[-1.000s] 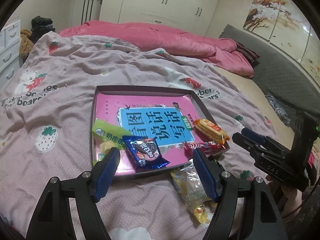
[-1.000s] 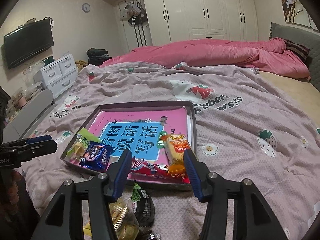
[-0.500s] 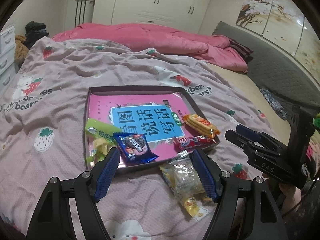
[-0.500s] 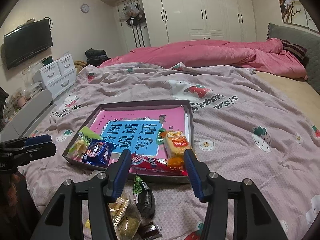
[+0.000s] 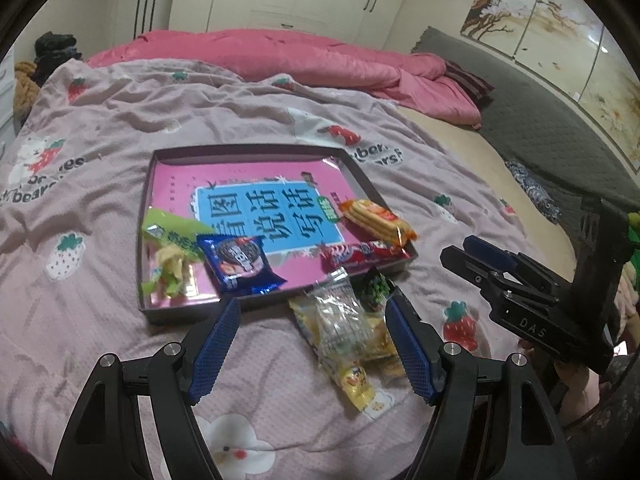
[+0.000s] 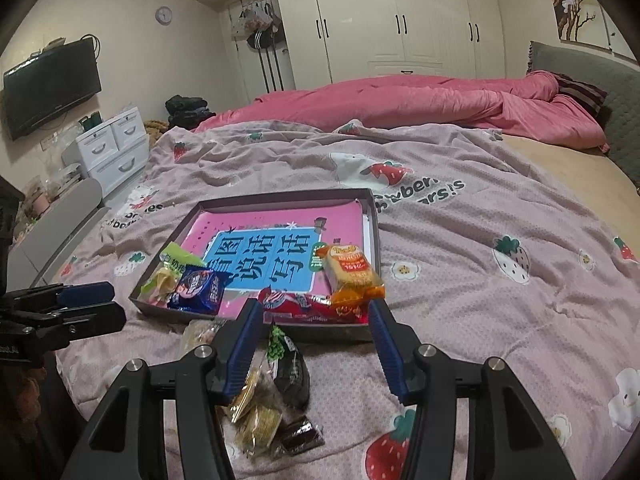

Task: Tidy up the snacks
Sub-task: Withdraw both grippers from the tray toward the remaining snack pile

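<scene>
A shallow dark tray (image 5: 248,148) (image 6: 288,196) lies on the bed with a pink book in it. Along its near side sit a green packet (image 5: 172,236) (image 6: 176,260), a blue cookie packet (image 5: 238,262) (image 6: 198,286), a red packet (image 5: 360,252) (image 6: 308,304) and an orange cracker packet (image 5: 374,220) (image 6: 350,270). In front of the tray lie a clear yellow packet (image 5: 344,332) (image 6: 252,408) and a dark packet (image 5: 374,288) (image 6: 292,372). My left gripper (image 5: 313,308) (image 6: 114,304) is open above the yellow packet. My right gripper (image 6: 315,308) (image 5: 460,249) is open and empty above the dark packet.
A strawberry-print sheet (image 6: 480,280) covers the bed, with a pink quilt (image 6: 440,100) bunched at the far end. White drawers (image 6: 112,152) stand left of the bed. A grey headboard (image 5: 540,120) runs along the right. A small brown wrapper (image 6: 300,436) lies near the bed's front.
Both grippers have drawn back from the tray, so it looks smaller and the loose packets in front of it have come into view. No snack has moved.
</scene>
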Available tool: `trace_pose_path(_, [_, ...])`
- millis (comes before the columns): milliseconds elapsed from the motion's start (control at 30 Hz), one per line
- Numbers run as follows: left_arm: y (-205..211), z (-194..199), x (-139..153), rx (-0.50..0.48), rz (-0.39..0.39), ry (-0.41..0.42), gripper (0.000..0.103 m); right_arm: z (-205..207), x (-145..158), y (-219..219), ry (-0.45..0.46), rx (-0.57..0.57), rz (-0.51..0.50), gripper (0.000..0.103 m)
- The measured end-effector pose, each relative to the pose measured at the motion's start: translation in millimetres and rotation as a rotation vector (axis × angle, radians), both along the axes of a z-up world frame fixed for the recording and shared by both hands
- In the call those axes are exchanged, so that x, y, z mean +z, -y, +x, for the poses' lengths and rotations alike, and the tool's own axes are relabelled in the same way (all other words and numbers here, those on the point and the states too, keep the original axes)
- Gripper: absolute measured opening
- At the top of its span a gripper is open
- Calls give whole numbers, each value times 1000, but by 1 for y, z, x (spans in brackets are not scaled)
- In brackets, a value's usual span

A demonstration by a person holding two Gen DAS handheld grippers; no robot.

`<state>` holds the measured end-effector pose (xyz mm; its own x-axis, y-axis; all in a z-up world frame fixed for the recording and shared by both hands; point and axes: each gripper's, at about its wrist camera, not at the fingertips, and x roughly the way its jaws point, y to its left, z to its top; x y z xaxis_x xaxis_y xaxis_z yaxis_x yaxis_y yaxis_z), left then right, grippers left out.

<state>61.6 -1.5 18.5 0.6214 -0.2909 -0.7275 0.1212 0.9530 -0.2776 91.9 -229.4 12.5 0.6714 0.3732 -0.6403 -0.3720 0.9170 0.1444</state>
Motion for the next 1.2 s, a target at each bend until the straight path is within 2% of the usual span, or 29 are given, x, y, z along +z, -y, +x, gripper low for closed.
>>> trace_pose_path(233, [15,-6,-9,-49,-4,-37,76,-12,-2,0,-8,4,-18,54])
trace_pose_path(667, [44,-18,-35,-113,59,-122,76,-23,-5,9,-24,-12,-25,54])
trace_pose_path(1200, [48,-8,-63,-94,66,-188,76,-22,-24,3,-84,25,-58,54])
